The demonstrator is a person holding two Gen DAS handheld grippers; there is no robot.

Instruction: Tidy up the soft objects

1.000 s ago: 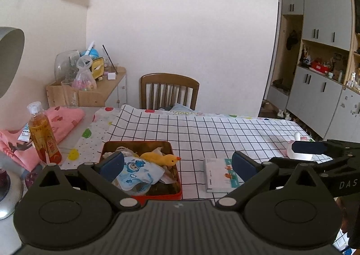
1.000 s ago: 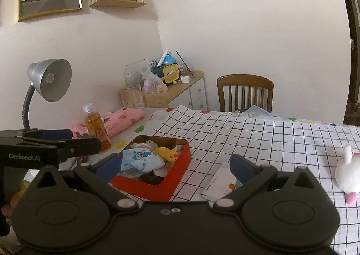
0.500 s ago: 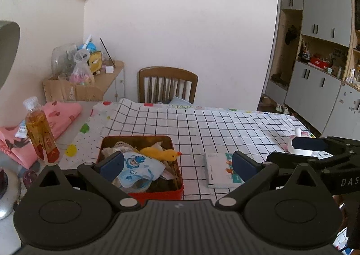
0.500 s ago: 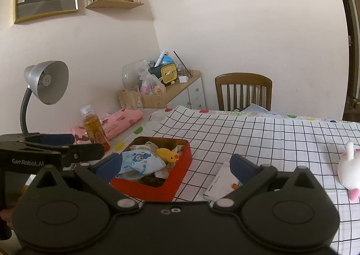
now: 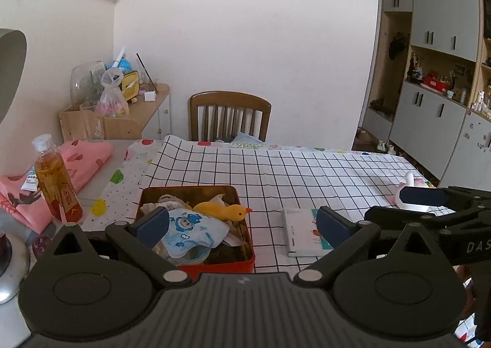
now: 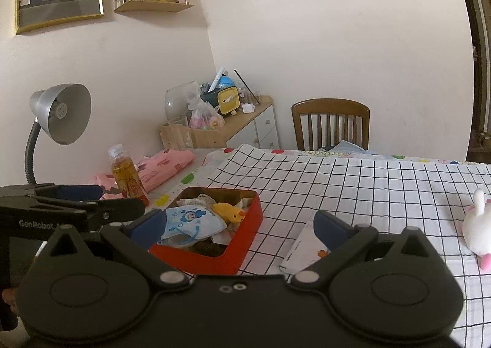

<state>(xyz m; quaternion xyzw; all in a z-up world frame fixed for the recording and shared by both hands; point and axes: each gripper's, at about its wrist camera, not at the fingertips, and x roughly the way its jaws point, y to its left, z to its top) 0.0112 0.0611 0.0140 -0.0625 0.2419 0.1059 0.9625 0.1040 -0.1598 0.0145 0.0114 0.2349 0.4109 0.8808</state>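
A red tin [image 5: 245, 262] [image 6: 245, 225] sits on the checked tablecloth near the front edge. In it lie a yellow plush duck [image 5: 224, 211] [image 6: 228, 213], a blue-and-white cartoon cloth [image 5: 190, 231] [image 6: 191, 222] and other soft bits. A white plush toy [image 6: 477, 225] [image 5: 409, 187] lies at the table's right side. My left gripper [image 5: 242, 222] is open and empty above the front edge, just behind the tin. My right gripper [image 6: 236, 222] is open and empty, to the right of the left one.
A small white book [image 5: 302, 231] [image 6: 307, 246] lies right of the tin. A tea bottle [image 5: 56, 182] [image 6: 127, 177], pink cloth [image 5: 76, 160] and a desk lamp [image 6: 58, 114] stand at the left. A wooden chair [image 5: 230, 114] stands at the far side.
Both grippers have shifted slightly, so the scene sits a little differently in each view. The objects on the table have not moved. Both grippers stay open.
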